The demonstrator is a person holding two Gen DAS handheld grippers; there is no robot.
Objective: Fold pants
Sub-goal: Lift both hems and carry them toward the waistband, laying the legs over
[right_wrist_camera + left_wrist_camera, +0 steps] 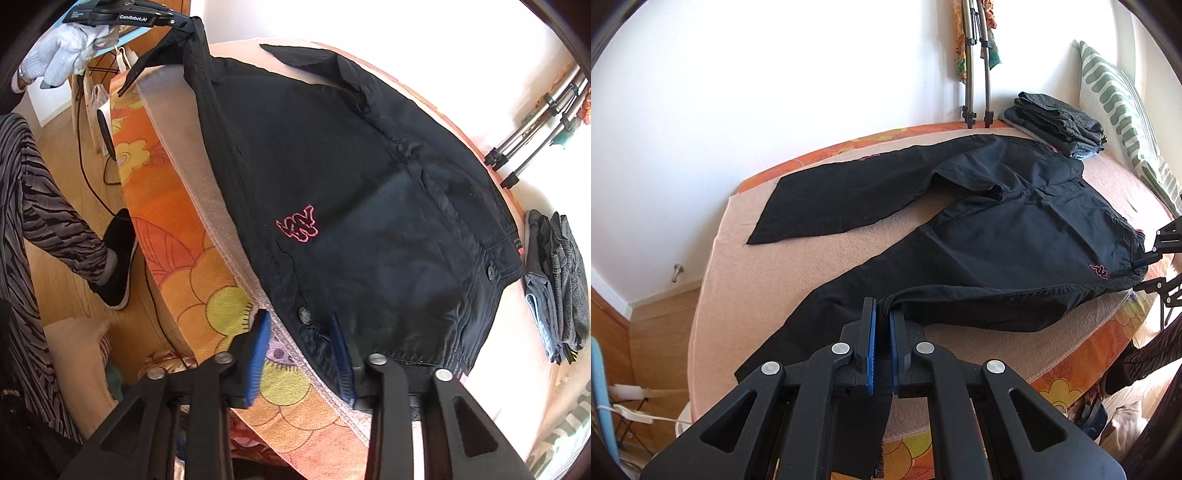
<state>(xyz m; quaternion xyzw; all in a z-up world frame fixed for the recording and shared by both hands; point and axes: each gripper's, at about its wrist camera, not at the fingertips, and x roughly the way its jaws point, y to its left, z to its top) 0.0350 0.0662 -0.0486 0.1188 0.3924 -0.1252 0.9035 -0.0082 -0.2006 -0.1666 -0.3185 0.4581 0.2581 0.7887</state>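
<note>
Black pants with a pink logo lie spread on a peach blanket, legs pointing left. My left gripper is shut on the near side seam of the pants and lifts that edge. In the right wrist view the pants fill the middle, logo showing. My right gripper is open, its fingers either side of the waistband corner by a metal button. The left gripper shows far off, pinching the fabric.
A stack of folded dark clothes sits at the bed's far corner, beside a green-striped pillow. Tripod legs lean on the wall. The orange floral bedspread drops to a wooden floor with cables.
</note>
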